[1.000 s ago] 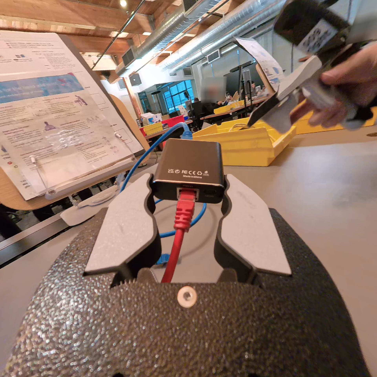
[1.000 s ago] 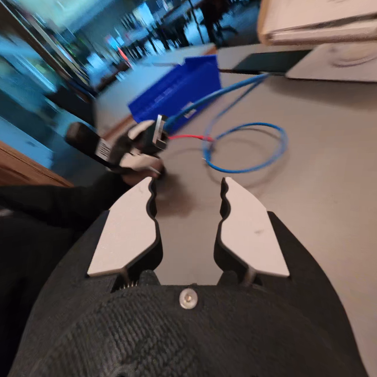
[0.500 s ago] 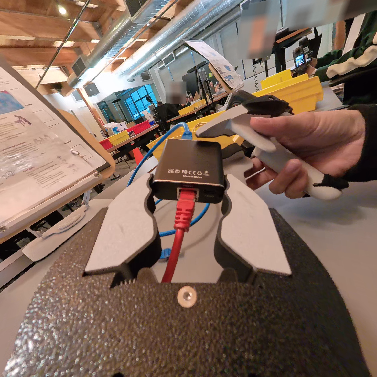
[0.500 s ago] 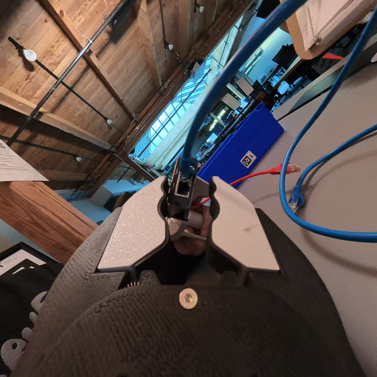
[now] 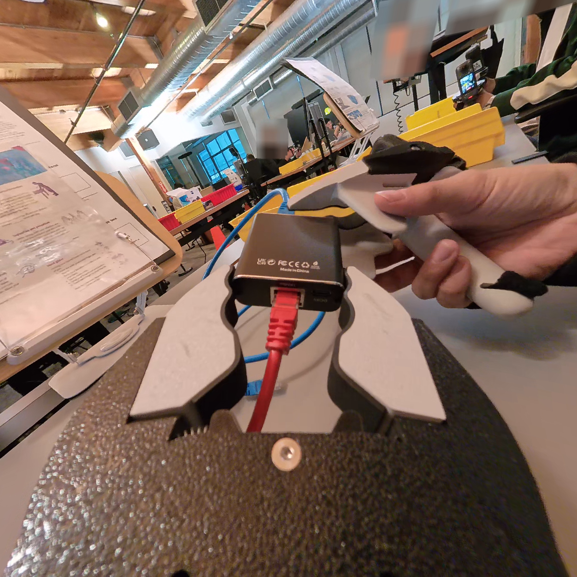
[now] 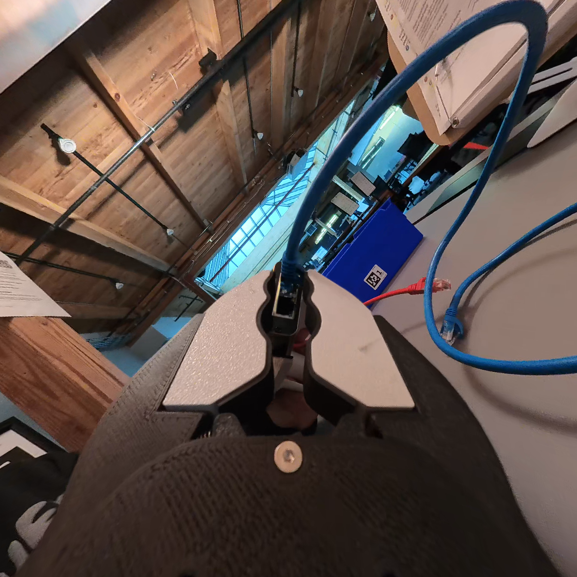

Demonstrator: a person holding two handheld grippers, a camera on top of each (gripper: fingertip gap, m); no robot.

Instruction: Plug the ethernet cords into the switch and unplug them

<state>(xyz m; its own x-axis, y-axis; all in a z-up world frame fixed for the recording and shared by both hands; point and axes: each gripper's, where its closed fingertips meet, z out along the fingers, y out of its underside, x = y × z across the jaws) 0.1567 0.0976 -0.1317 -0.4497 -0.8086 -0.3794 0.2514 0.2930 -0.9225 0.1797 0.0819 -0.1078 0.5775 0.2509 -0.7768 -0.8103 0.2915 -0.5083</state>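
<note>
Black switch (image 5: 290, 249) is sitting clamped in both your left claw (image 5: 288, 292) and right claw (image 6: 285, 307), red cord (image 5: 274, 352) and blue cord (image 6: 390, 103) plugged in.

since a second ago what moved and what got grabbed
The right tongs swung in from open over the table and closed around the far end of the switch, at the blue cord plug. In the left view, the hand holding them came down from the upper right to just behind the switch. Unchanged: the left tongs stay clamped on the switch, and the red cord remains plugged in.
</note>
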